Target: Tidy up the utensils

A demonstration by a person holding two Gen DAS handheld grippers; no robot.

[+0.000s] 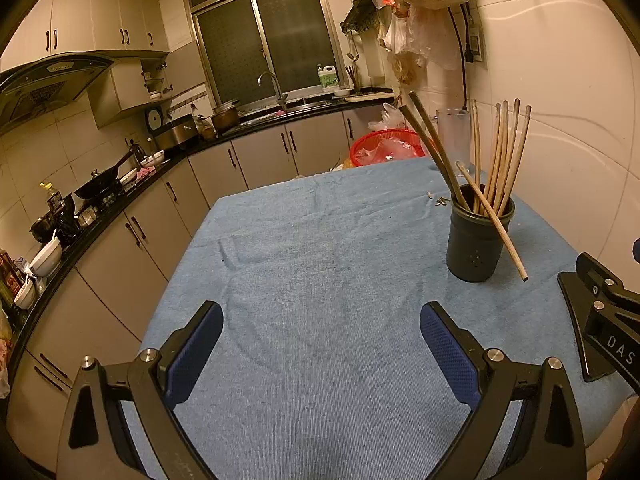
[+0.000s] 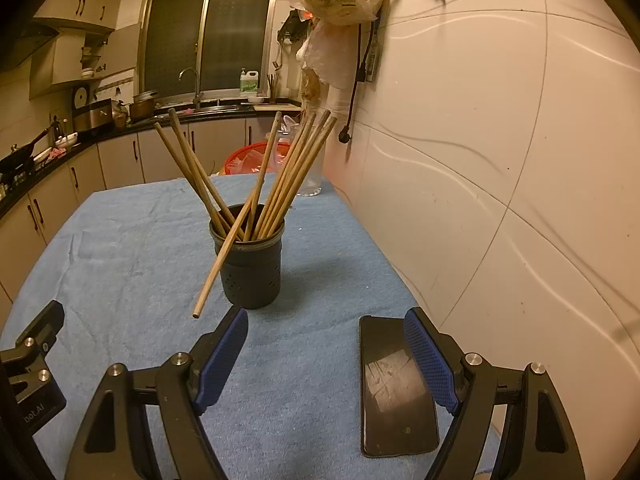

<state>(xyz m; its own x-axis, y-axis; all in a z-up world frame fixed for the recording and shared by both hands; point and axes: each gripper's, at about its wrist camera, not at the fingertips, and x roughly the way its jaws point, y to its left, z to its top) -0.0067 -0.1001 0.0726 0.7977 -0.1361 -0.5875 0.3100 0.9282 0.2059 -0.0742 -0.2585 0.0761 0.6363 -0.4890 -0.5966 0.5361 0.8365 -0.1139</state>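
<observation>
- My left gripper [image 1: 321, 350] hangs low over the blue cloth [image 1: 312, 248], blue-padded fingers spread wide with nothing between them, only bare fabric.
- My right gripper [image 2: 325, 354] is likewise spread and pinching nothing; its right finger sits over the near edge of a dark phone [image 2: 394, 396] that lies flat on the cloth, long axis running away from me.
- Just left of my right tongs, the other rig's black body shows at the frame edge, so the two grippers sit side by side, close together.
- Straight ahead of my right tongs, slightly left of centre, stands the dark utensil holder [image 2: 251, 268], upright on the cloth; from my left tongs it lies ahead and well to the right.
- One loose chopstick [image 2: 227, 252] leans over the holder's near rim, its long axis tilted, free end pointing down and toward my right gripper's left finger, clear of the cloth.
- The other chopsticks [image 2: 296, 172] stand in the holder, fanning up and outward: a pair leaning left, the rest leaning right toward the wall.
- Open cloth runs ahead and left of my left tongs; the tiled wall [image 2: 500, 160] crowds the right side.
- Beyond the holder a clear cup [image 1: 452, 132] stands near the table's far edge, with a red basket [image 1: 386, 146] past it.
</observation>
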